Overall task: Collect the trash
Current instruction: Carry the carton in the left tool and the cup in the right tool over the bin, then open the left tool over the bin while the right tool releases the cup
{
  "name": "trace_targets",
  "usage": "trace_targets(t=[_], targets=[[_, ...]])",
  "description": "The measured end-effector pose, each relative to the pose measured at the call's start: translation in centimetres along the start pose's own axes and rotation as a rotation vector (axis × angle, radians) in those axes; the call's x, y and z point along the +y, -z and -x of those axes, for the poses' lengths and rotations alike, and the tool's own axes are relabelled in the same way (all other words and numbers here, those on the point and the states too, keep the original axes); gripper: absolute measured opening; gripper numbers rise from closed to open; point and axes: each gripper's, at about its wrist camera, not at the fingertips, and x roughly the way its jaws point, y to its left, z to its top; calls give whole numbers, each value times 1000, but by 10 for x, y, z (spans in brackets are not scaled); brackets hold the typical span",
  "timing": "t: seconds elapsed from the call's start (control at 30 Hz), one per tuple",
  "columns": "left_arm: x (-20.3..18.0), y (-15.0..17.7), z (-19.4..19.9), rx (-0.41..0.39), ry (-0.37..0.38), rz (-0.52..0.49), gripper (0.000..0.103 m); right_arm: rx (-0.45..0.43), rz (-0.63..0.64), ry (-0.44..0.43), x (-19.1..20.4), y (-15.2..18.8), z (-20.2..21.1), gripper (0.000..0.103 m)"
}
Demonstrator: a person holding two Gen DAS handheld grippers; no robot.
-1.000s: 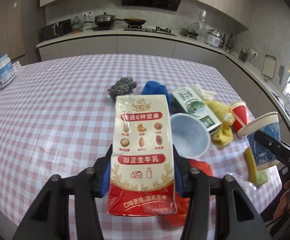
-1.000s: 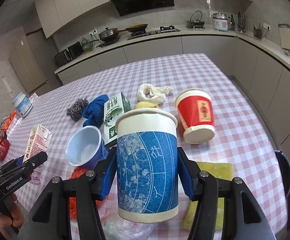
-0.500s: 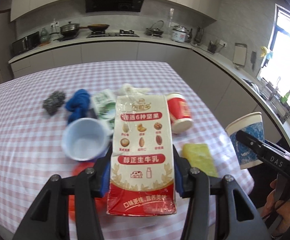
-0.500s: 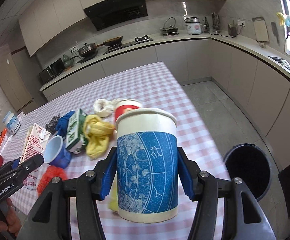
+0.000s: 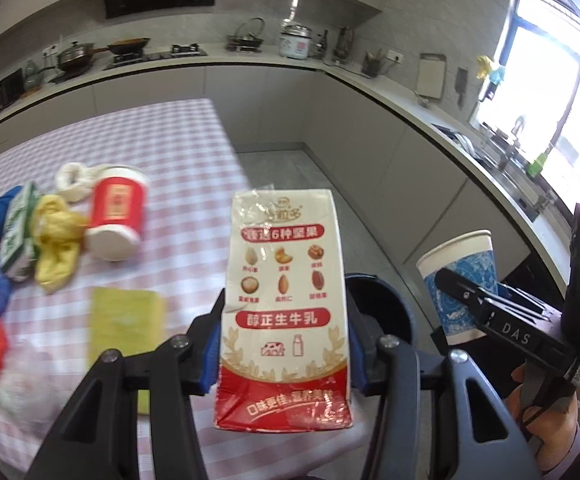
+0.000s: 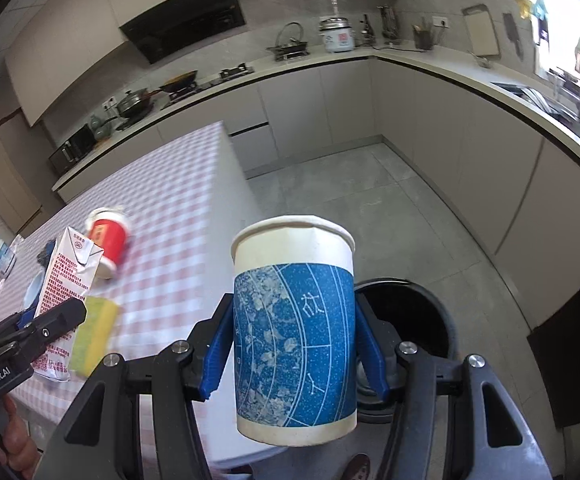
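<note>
Bin [image 6: 442, 320] appeared, half hidden.

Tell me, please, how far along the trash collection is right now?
Nothing shows as binned yet. In hand: the left gripper clamps a milk carton, the right gripper a blue paper cup, both near the black bin. Left on the table: red cup, green carton, yellow sponge.

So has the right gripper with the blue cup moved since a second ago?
Yes. The right gripper, shut on the blue cup, has swung off the checkered table toward the black bin on the floor.
</note>
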Motion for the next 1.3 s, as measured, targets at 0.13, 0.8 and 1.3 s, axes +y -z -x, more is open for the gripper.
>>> trace_targets(t=[0.13, 0.8, 1.3], targets=[[-46, -3, -27, 33, 34, -41, 51, 14, -33, 30, -48, 1, 5, 59], [-122, 29, -139, 208, -29, -86, 51, 206, -93, 8, -154, 27, -80, 59], [-116, 49, -216, 325, -80, 0, 56, 318, -53, 0, -163, 36, -173, 67]])
